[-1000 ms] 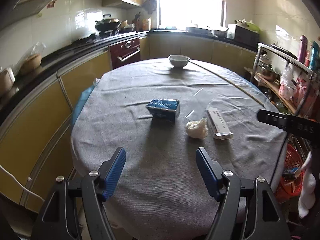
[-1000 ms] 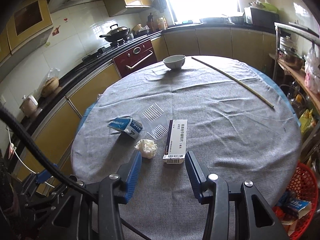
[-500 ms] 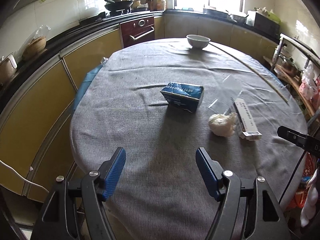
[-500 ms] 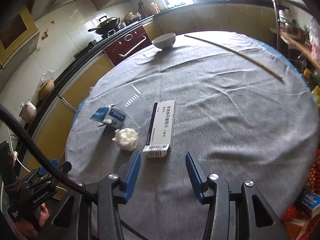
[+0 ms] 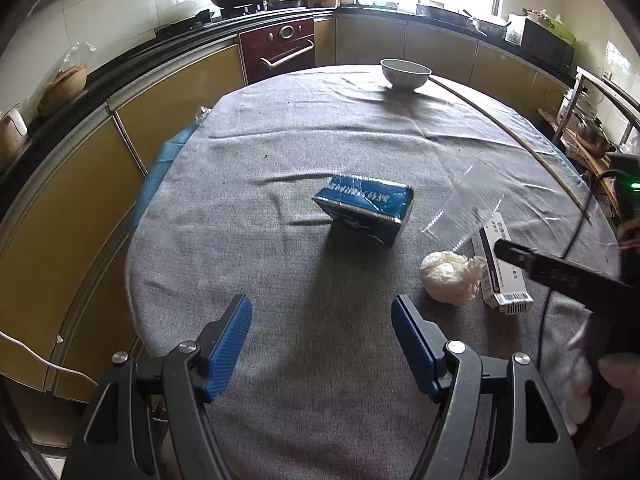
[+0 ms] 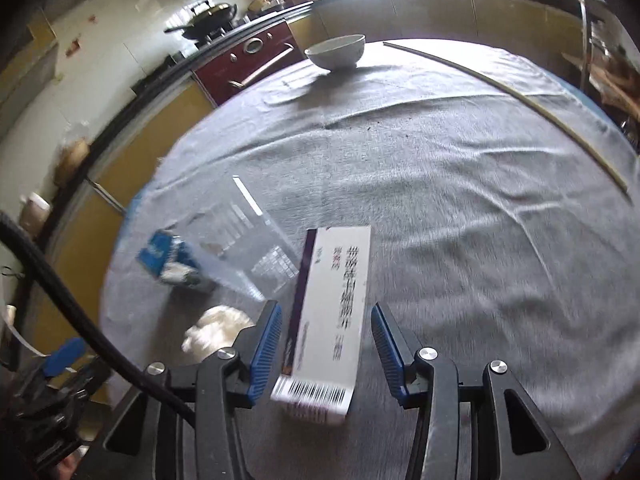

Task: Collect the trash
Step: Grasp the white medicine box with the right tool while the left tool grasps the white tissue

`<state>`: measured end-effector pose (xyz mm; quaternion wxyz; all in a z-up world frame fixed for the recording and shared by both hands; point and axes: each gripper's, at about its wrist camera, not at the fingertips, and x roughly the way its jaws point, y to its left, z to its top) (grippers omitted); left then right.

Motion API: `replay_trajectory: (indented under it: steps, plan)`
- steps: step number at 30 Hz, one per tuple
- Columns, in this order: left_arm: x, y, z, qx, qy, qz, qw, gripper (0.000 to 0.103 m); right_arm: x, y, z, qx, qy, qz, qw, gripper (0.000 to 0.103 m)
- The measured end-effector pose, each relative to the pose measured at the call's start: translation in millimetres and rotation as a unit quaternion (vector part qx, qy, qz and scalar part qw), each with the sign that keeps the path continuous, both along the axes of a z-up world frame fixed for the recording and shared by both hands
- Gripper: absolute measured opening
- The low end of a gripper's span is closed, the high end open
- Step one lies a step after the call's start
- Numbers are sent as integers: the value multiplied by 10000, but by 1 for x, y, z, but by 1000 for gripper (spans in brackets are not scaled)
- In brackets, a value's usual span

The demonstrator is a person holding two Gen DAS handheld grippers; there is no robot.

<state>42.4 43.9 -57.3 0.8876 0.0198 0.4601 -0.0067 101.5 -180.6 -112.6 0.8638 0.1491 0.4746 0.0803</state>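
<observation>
Your right gripper (image 6: 326, 354) is spread wide with the white box (image 6: 328, 312) lying flat on the table between its two blue pads, touching neither that I can see. The box's long axis runs straight away from you, in line with the fingers, barcode end nearest, so the pads would close across its narrow width; that looks like the natural grip, and this hand is clearly the nearer one to it.

Just to the left of the box sits the crumpled tissue (image 6: 216, 330), and beyond that the clear plastic wrapper (image 6: 248, 240) and the blue carton (image 6: 172, 260), which lies on its side.

Your left gripper (image 5: 322, 346) is also open and holds nothing; it hovers over bare cloth near the table edge (image 5: 132, 264), with the blue carton ahead of it and well apart. Farthest off stand the bowl (image 6: 336, 52) and a long thin stick (image 6: 520, 100).
</observation>
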Motion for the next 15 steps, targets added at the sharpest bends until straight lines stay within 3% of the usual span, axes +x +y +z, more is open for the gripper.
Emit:
replay_trajectory:
  steps: [3,10,15]
  plan:
    - [3,-2,3,20,-32,-21,10000,73,11,7,-10,-80,256,48,9996,51]
    - [12,-18,10,43,-109,-217,9997,73,11,22,-13,-699,90,302,9971,53]
    - [21,-30,7,-172,62,-403,9990,73,5,20,-12,-911,-34,558,9943,50]
